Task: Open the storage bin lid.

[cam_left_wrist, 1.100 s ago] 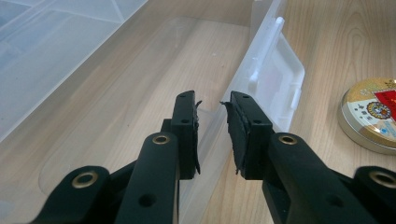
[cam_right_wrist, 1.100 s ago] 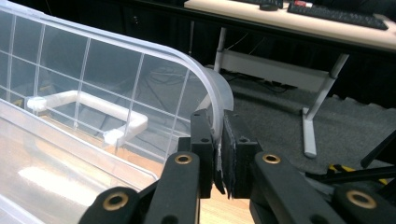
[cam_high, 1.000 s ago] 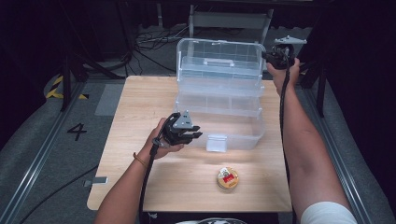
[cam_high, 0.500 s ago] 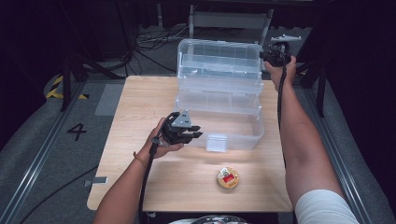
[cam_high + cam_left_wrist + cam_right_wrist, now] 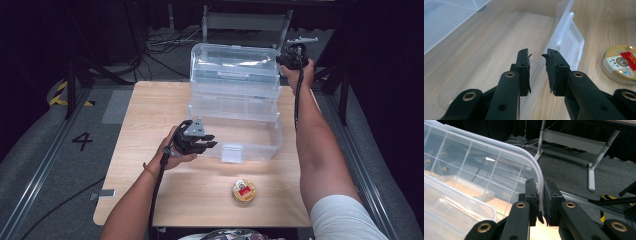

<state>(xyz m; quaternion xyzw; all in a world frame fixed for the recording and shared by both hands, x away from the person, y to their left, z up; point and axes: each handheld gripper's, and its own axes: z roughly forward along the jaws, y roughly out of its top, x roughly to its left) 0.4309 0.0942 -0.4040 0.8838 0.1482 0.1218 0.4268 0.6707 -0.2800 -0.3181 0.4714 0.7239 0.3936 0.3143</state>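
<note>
A clear plastic storage box (image 5: 235, 107) stands on the wooden worktop (image 5: 150, 125), its long axis running across the worktop from the person's left to right, its tiers stepped back and its lid (image 5: 232, 62) raised at the far side, leaning away from the person. The front wall with its white latch (image 5: 234, 152) faces the person.

The right gripper (image 5: 292, 56) is at the lid's far right corner — in the right gripper view its jaws are clamped on the lid's curved rim (image 5: 539, 181), one jaw on each face of the thin plastic edge.

The left gripper (image 5: 202, 142) sits at the box's near left front. In the left gripper view its jaws straddle the upright front wall (image 5: 537, 70) with a gap on either side; the pads are apart, not pressing it.

A small round gold tin (image 5: 243, 191) lies on the worktop just in front of the box — apart from both grippers.
</note>
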